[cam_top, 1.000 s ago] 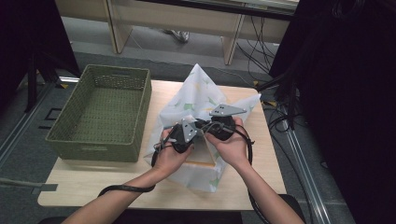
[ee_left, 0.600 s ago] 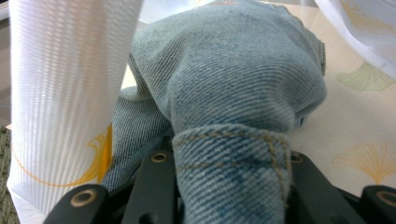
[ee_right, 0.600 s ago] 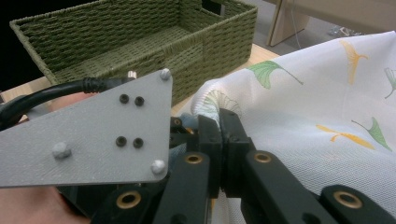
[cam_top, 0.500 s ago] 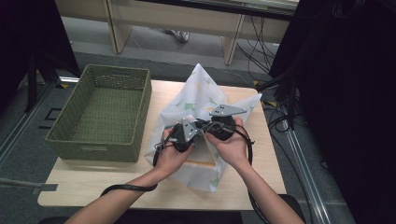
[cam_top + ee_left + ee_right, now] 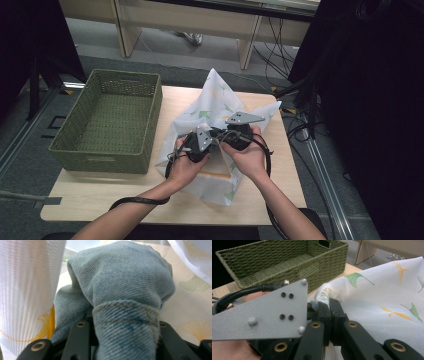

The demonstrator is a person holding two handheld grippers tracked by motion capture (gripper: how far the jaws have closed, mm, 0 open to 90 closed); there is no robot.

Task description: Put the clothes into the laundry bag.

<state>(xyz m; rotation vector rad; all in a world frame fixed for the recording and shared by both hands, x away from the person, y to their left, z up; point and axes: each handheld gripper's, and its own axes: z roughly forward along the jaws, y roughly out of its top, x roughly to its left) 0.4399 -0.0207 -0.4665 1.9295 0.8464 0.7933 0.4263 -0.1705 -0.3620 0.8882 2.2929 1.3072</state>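
A white cloth (image 5: 210,102) printed with green and yellow leaves lies heaped on the table, one corner standing up. Both hands meet over its middle. My left gripper (image 5: 205,143) is shut on a fold of blue denim (image 5: 125,290), whose stitched hem fills the space between its jaws (image 5: 122,327); white cloth (image 5: 27,290) hangs on either side. My right gripper (image 5: 226,136) is shut on a bunched edge of the white cloth (image 5: 387,302), its jaws closed together (image 5: 330,308). The left gripper's grey plate (image 5: 267,312) sits just beside the right gripper.
A green woven basket (image 5: 150,107) stands on the table's left half, also close by in the right gripper view (image 5: 287,265). A pale, yellow-edged flat piece (image 5: 217,169) shows under the hands. Cables (image 5: 295,130) trail off the table's right edge.
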